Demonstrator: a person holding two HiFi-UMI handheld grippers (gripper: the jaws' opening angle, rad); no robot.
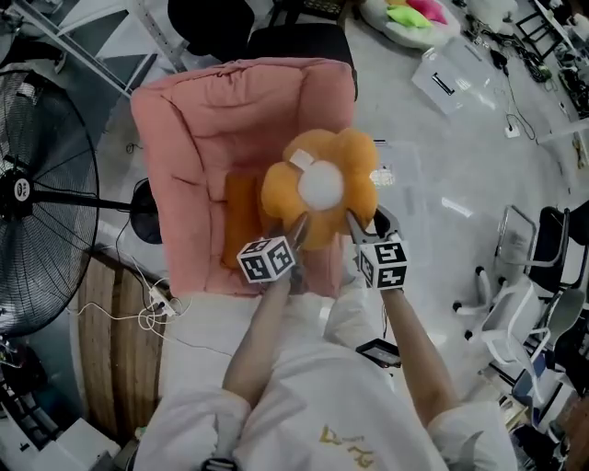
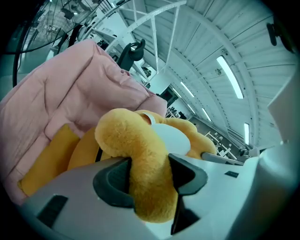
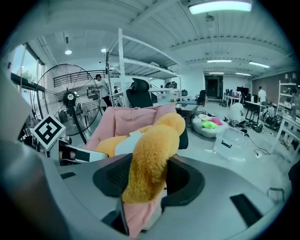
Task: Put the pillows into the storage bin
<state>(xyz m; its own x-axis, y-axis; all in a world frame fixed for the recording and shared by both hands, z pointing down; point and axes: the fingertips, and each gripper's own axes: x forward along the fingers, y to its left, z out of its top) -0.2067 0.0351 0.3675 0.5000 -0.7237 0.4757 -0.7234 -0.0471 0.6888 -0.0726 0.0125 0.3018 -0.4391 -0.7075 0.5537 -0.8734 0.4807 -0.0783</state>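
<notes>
Head view, centre of frame: orange flower pillow (image 1: 322, 189) with a white round middle, held up over the lower right part of a pink padded lounger (image 1: 212, 120). A flat orange cushion (image 1: 241, 216) lay on the lounger just left of the pillow and partly under it.

Left claw (image 1: 296, 237) met the pillow's lower left edge and right claw (image 1: 355, 228) its lower right edge. The marker cubes sat just below, side by side, near each other but apart. The pillow lay above both claws in the frame, spreading up and away from the tips.

Left gripper view: jaws clamped on one plush petal. The petal filled the gap between the dark pads and bulged out above and below them. The rest of the pillow rose behind, at centre, with the pink lounger at upper left.

Right gripper view: jaws likewise clamped on a petal, with the plush squeezed between the pads and drooping at centre. The other claw's marker cube showed at mid left.

Clear storage bin (image 1: 451, 78) stood on the floor at upper right of the head view, well apart from pillow and claws. A second cushion with green and pink (image 1: 411, 17) lay at the top edge, near the bin. Large floor fan (image 1: 37, 193) stood at the left edge.
</notes>
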